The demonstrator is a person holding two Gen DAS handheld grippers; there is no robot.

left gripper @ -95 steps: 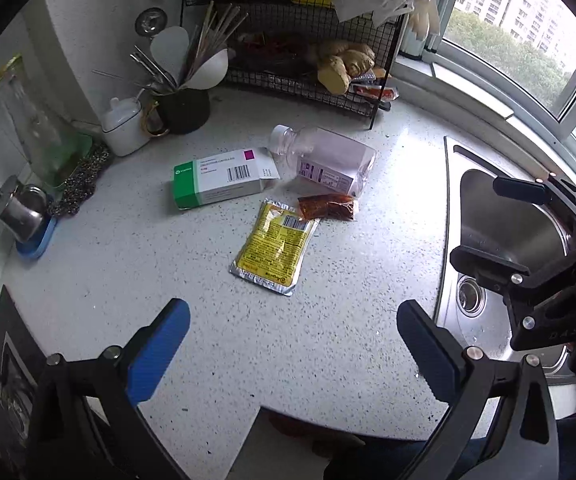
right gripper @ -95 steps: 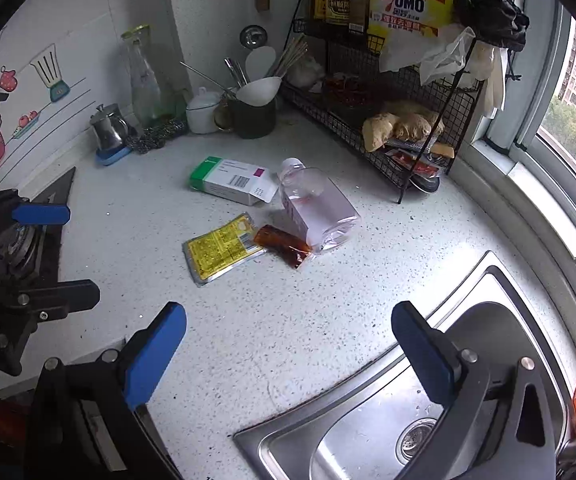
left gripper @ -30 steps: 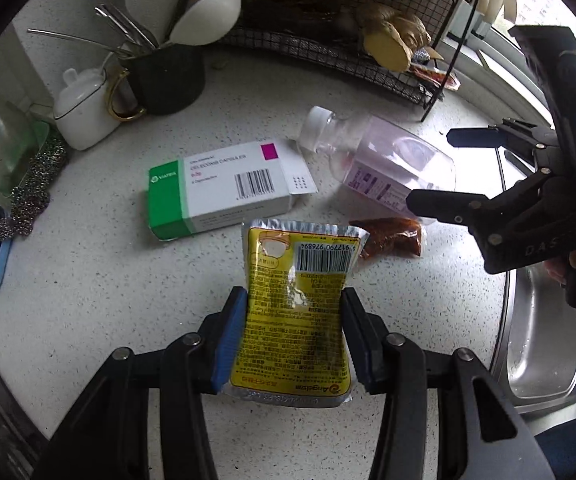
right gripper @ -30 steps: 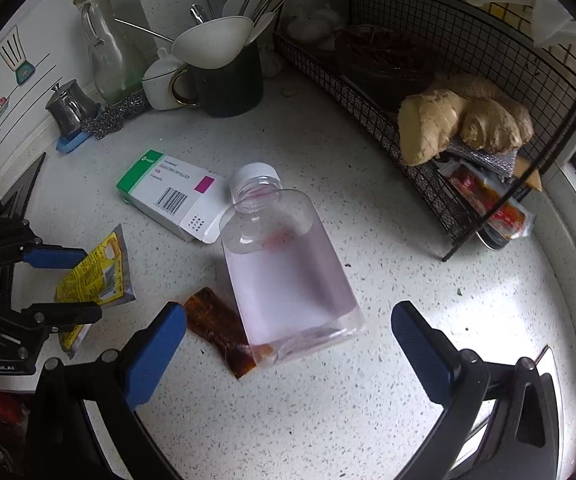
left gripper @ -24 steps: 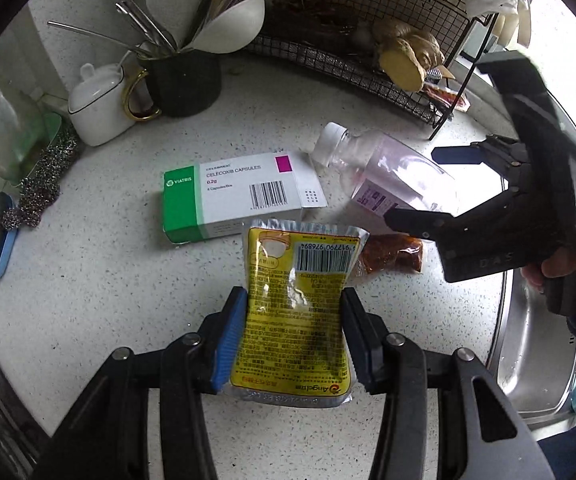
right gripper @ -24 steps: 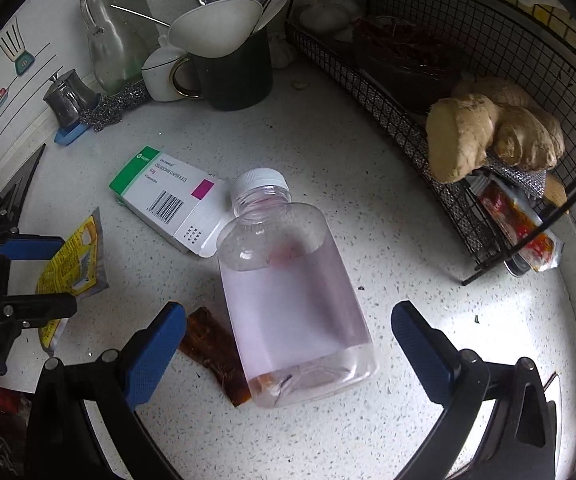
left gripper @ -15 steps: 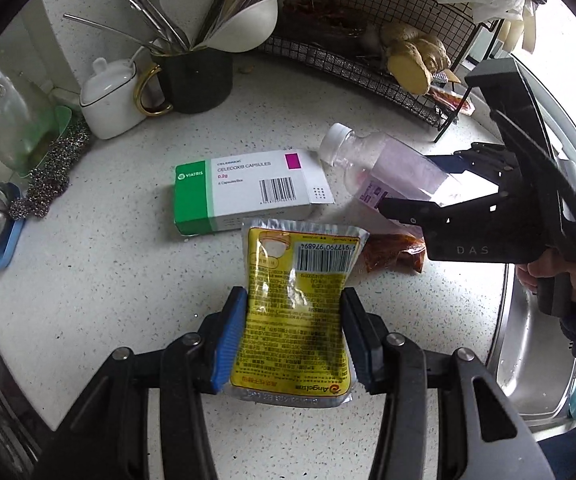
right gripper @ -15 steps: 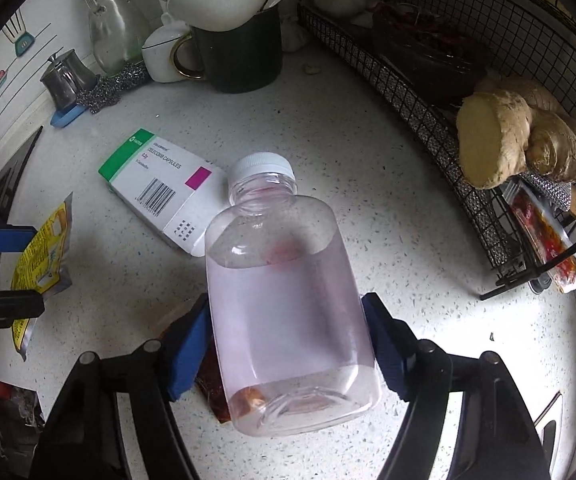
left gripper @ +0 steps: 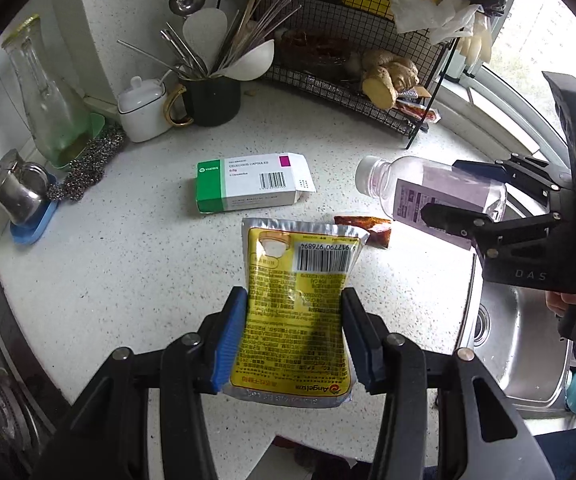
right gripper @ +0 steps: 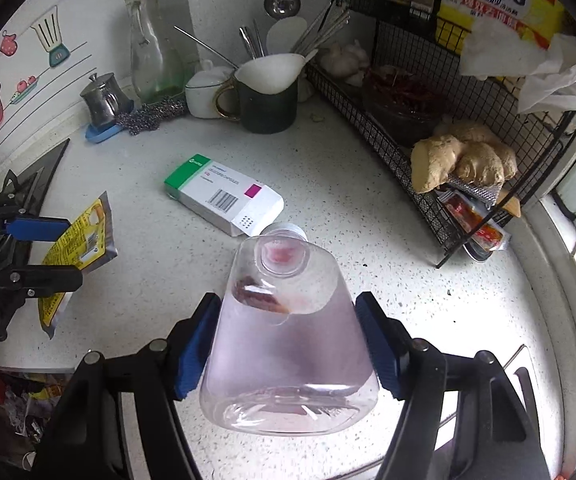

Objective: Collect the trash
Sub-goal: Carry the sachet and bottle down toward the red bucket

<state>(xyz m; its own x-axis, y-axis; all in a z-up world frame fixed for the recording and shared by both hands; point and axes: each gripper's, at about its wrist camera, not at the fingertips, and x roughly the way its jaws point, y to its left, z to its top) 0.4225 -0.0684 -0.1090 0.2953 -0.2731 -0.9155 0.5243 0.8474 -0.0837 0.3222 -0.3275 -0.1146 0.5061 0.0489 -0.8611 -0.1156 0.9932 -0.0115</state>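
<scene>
My left gripper (left gripper: 294, 312) is shut on a yellow foil packet (left gripper: 300, 300) and holds it above the white counter; the packet also shows in the right wrist view (right gripper: 75, 248). My right gripper (right gripper: 288, 320) is shut on a clear plastic bottle (right gripper: 292, 344) with a white cap, lifted off the counter; it shows in the left wrist view (left gripper: 436, 192) too. A green-and-white medicine box (left gripper: 247, 188) (right gripper: 223, 196) lies on the counter. A small brown sauce sachet (left gripper: 366, 226) lies beside it.
A black wire rack (right gripper: 468, 160) with ginger stands at the back right. A dark utensil mug (left gripper: 211, 100), a white pot (left gripper: 143, 112), a glass carafe (left gripper: 47, 100) and a steel jug (left gripper: 15, 192) line the back. A steel sink (left gripper: 528, 340) lies right.
My right gripper has closed on the bottle and lifted it off the counter. My left gripper has raised the yellow packet and pulled back from the box.
</scene>
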